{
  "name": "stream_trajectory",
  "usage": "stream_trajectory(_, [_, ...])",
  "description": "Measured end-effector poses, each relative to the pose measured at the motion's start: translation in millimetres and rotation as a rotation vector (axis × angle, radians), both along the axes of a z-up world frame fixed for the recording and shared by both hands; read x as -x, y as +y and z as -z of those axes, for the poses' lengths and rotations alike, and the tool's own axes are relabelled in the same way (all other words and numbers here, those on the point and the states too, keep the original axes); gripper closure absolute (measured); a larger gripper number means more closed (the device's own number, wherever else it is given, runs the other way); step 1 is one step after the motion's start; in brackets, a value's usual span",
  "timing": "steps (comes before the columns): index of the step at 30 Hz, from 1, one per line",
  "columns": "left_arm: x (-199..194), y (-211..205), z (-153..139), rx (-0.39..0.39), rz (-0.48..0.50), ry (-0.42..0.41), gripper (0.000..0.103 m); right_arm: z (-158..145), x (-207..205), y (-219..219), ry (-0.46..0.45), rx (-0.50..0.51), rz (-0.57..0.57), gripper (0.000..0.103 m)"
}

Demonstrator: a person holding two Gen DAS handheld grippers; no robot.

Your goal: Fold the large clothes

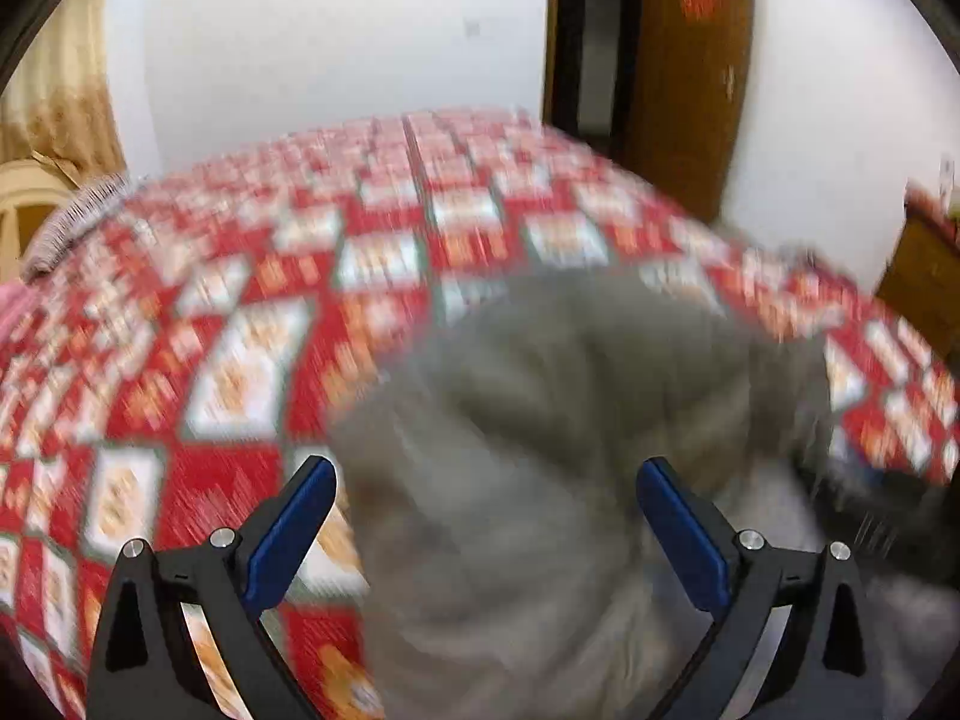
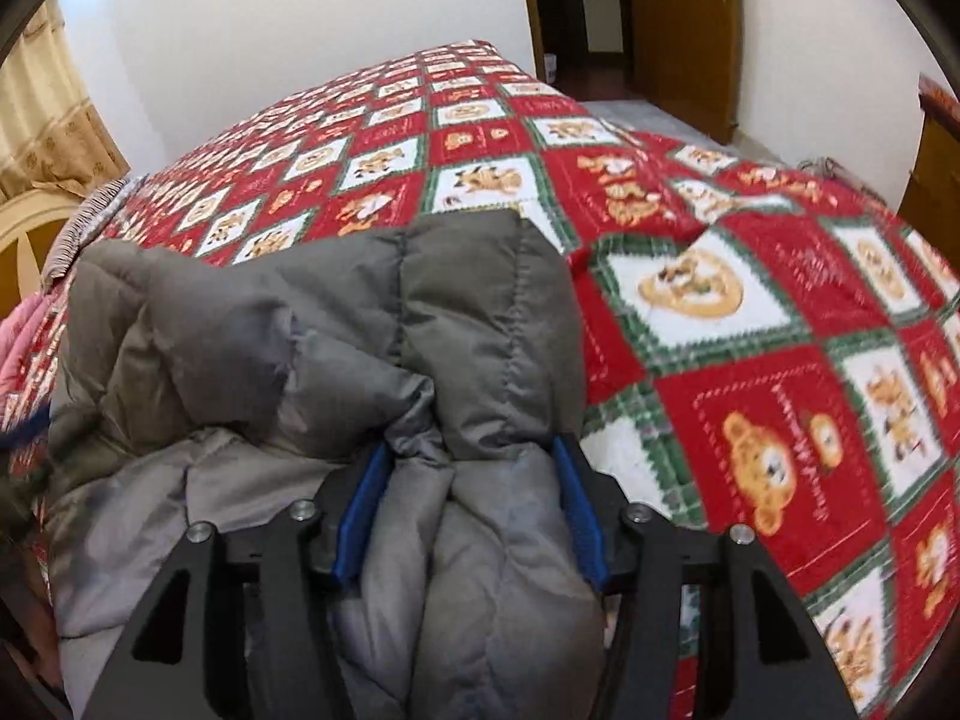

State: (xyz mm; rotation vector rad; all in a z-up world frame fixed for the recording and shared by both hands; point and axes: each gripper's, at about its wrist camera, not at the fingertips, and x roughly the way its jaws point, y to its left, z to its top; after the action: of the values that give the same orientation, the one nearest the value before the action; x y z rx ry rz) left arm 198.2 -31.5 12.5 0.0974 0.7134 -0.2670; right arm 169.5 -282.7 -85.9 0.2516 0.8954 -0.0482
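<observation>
Grey padded jacket (image 2: 360, 360) lies bunched on a bed, covering its near part, with a quilted section folded over the top. The right gripper (image 2: 471, 498) points steeply down at it, and a thick roll of the jacket fills the gap between its blue pads (image 2: 360, 498); the fabric bulges against both pads, so the half-spread jaws are pinching that roll. The left gripper (image 1: 486, 525) also tilts downward, above the jacket's other side; its jaws stand spread wide, with the grey fabric seen between and beyond the blue pads but not pressed by either (this view is heavily blurred, so fine contact cannot be judged).

Under the jacket is a red and white patchwork bedspread (image 2: 750, 360) with bear pictures and green borders, which covers the whole bed. Beyond and to the right of the jacket the bedspread is bare up to the far edge, giving open room on that side. At the left edge a striped pillow (image 2: 90, 216) sits beside some pink cloth (image 2: 24, 330).

A white wall (image 2: 300, 12) stands behind the bed, beige curtains (image 2: 42, 138) hang at the left, and a brown wooden door (image 2: 684, 30) stands open by a dark doorway at the right.
</observation>
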Motion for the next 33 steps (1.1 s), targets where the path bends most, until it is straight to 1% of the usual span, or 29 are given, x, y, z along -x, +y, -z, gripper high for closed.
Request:
stream_trajectory(1, [-7.6,0.8,-10.7,-0.002,-0.01,-0.033,0.002,-0.1,2.4,0.5,-0.005,-0.002,-0.005,0.045])
stream_trajectory(2, [-19.6,0.3,-16.6,-0.013,-0.022,-0.041,0.002,0.1,2.4,3.2,-0.005,0.009,-0.011,0.045])
stream_trajectory(3, [-29.4,-0.8,-17.0,-0.02,-0.029,-0.03,0.002,0.4,2.2,5.4,-0.004,0.014,-0.015,0.044])
stream_trajectory(4, [-50.9,-5.0,-11.6,-0.028,-0.031,0.017,0.002,1.5,2.8,7.3,-0.004,0.015,-0.017,0.044])
stream_trajectory(5, [-62.4,-9.7,-4.5,-0.033,-0.035,0.046,0.002,2.3,3.5,8.4,-0.009,0.011,-0.013,0.044])
stream_trajectory(7, [-82.6,-20.9,19.8,-0.073,-0.051,0.097,0.002,4.5,6.1,8.5,-0.016,-0.016,-0.001,0.044])
stream_trajectory(9, [-87.5,-29.0,40.1,-0.098,-0.046,0.122,0.002,6.8,9.5,8.0,-0.026,-0.044,0.014,0.044])
stream_trajectory(11, [-90.7,-30.4,50.0,-0.095,-0.049,0.135,0.002,7.2,12.1,11.9,-0.04,-0.028,0.03,0.044])
stream_trajectory(12, [-94.8,-31.6,56.9,-0.093,-0.044,0.156,0.002,7.5,13.0,13.6,-0.048,-0.019,0.039,0.044])
stream_trajectory(15, [-101.9,-30.8,71.5,-0.062,-0.029,0.213,0.002,9.1,13.9,17.3,-0.077,-0.008,0.065,0.041])
stream_trajectory(16, [-106.9,-28.9,80.8,-0.052,-0.032,0.238,0.002,10.3,12.1,18.6,-0.088,-0.009,0.063,0.04])
stream_trajectory(17, [-110.3,-29.8,85.1,-0.049,-0.036,0.262,0.002,11.0,8.4,20.5,-0.097,0.002,0.062,0.036])
stream_trajectory(18, [-113.7,-32.3,87.1,-0.066,-0.042,0.267,0.001,12.5,4.4,23.8,-0.106,0.026,0.066,0.035])
stream_trajectory(19, [-115.4,-38.3,86.9,-0.104,-0.044,0.258,0.001,13.2,2.1,25.0,-0.106,0.037,0.071,0.033])
stream_trajectory(20, [-115.0,-41.0,86.6,-0.123,-0.046,0.251,0.001,13.9,0.8,26.8,-0.11,0.05,0.079,0.032])
stream_trajectory(21, [-113.8,-40.9,86.0,-0.125,-0.046,0.249,0.001,13.9,1.3,26.7,-0.113,0.055,0.078,0.032])
stream_trajectory(22, [-112.5,-37.8,84.8,-0.11,-0.045,0.251,0.001,14.0,2.5,26.8,-0.116,0.059,0.072,0.033])
stream_trajectory(23, [-112.0,-33.4,83.8,-0.091,-0.042,0.258,0.001,13.6,3.3,26.5,-0.111,0.062,0.062,0.033])
stream_trajectory(24, [-111.4,-24.3,82.1,-0.056,-0.033,0.287,0.001,12.8,3.7,25.7,-0.102,0.059,0.049,0.033])
stream_trajectory(25, [-108.5,-15.1,78.5,-0.031,-0.034,0.311,0.001,12.1,4.6,24.0,-0.094,0.045,0.038,0.033])
stream_trajectory(26, [-100.8,0.2,69.8,0.005,-0.043,0.329,0.001,10.2,5.9,19.5,-0.08,0.007,0.016,0.032])
stream_trajectory(27, [-88.2,16.9,56.8,0.05,-0.04,0.316,0.002,8.2,8.0,14.8,-0.064,-0.031,-0.006,0.032])
stream_trajectory(28, [-74.9,30.3,44.1,0.079,-0.023,0.288,0.002,4.9,12.5,8.4,-0.047,-0.084,-0.018,0.032])
stream_trajectory(29, [-62.0,40.8,33.3,0.095,-0.003,0.257,0.002,-1.2,19.4,0.4,-0.034,-0.124,-0.023,0.032])
stream_trajectory(30, [-47.3,51.2,24.1,0.103,0.017,0.225,0.002,-9.1,28.1,-5.4,-0.044,-0.139,-0.021,0.032])
stream_trajectory(32, [-9.8,73.9,12.4,0.088,0.046,0.17,0.002,-36.3,58.0,-17.5,-0.117,-0.104,0.002,0.032])
stream_trajectory(33, [8.4,83.6,12.4,0.077,0.059,0.153,0.002,-45.2,68.4,-19.0,-0.138,-0.091,0.0,0.031])
